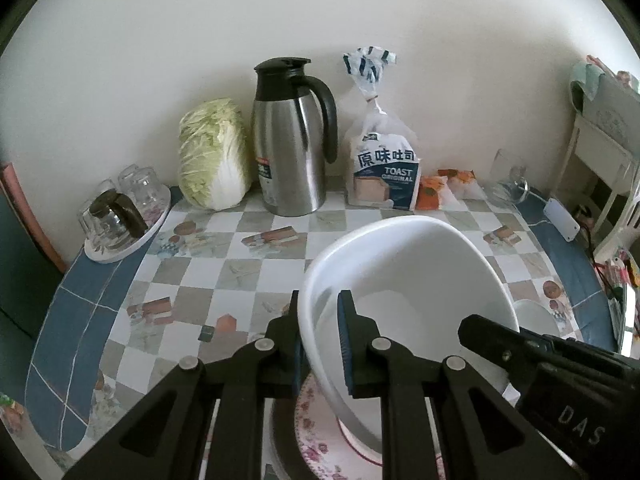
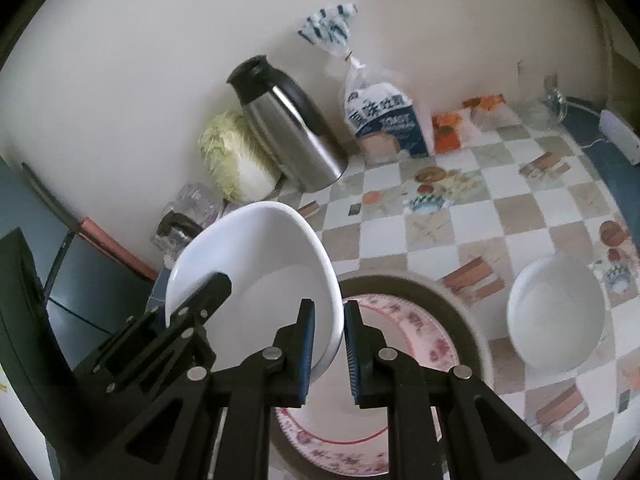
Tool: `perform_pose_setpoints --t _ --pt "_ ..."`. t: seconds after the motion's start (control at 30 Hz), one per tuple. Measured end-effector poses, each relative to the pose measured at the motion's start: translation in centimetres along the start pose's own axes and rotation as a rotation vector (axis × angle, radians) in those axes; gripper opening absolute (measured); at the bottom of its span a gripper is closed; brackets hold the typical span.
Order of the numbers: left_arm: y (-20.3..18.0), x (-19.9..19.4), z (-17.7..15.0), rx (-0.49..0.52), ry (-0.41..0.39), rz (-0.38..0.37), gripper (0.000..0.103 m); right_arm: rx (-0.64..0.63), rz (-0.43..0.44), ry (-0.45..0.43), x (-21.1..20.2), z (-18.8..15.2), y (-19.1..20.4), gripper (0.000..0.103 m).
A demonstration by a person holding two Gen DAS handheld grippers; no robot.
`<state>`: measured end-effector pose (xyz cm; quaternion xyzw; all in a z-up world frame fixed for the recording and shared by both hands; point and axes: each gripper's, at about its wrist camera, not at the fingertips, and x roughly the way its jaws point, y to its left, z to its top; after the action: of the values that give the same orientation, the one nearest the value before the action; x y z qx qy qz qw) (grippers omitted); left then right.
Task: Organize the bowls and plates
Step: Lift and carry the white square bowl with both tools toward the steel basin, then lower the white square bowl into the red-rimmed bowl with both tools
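A large white bowl is held tilted in the air by both grippers, one on each side of its rim. My left gripper is shut on the bowl's left rim, and the right gripper's body shows at its far side. My right gripper is shut on the opposite rim, with the left gripper visible across the bowl. Directly below lies a floral plate on a dark-rimmed plate. A smaller white bowl stands on the table to the right.
Along the wall stand a cabbage, a steel thermos jug and a bag of toast. A tray of upturned glasses sits at the back left, a glass cup at the back right. The checkered tablecloth has a blue border.
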<state>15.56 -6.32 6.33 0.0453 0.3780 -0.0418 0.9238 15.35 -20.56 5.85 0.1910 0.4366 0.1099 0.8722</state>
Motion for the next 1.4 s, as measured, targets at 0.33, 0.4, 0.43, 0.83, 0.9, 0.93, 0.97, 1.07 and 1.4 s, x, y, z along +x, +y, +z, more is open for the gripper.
perform_pose_setpoints --t 0.33,0.4,0.43,0.83,0.9,0.93,0.97,1.07,1.4 --pt "-0.3 -0.2 0.2 -0.028 -0.003 -0.028 0.016 -0.007 0.004 -0.011 -0.8 0.2 -0.6 0.017" --pt "-0.3 -0.4 0.2 -0.034 -0.005 -0.032 0.016 -0.005 0.009 -0.014 -1.0 0.2 -0.6 0.017" --pt "-0.3 -0.6 0.2 -0.038 -0.005 -0.033 0.016 -0.002 0.015 -0.015 -1.2 0.2 -0.6 0.017" --pt "-0.6 -1.6 -1.1 -0.057 0.034 -0.072 0.016 0.01 0.001 -0.01 -2.6 -0.2 -1.2 0.017" --pt "-0.7 -1.6 -1.4 -0.059 0.044 -0.08 0.016 0.006 -0.013 -0.003 -2.7 -0.5 -1.2 0.017" --pt "-0.7 -1.6 -1.6 -0.06 0.047 -0.083 0.016 0.005 -0.02 0.003 -2.7 -0.8 -1.2 0.017" --pt "-0.8 -1.6 -1.7 -0.061 0.051 -0.089 0.016 0.004 -0.024 0.006 -2.7 -1.0 -1.3 0.017" --pt "-1.0 -1.5 -2.0 -0.052 0.062 -0.109 0.016 0.009 -0.042 0.011 -2.7 -1.7 -1.6 0.017" --pt "-0.5 -0.9 -2.4 -0.071 0.081 -0.182 0.016 0.062 -0.09 0.033 -2.4 -2.5 -2.1 0.017"
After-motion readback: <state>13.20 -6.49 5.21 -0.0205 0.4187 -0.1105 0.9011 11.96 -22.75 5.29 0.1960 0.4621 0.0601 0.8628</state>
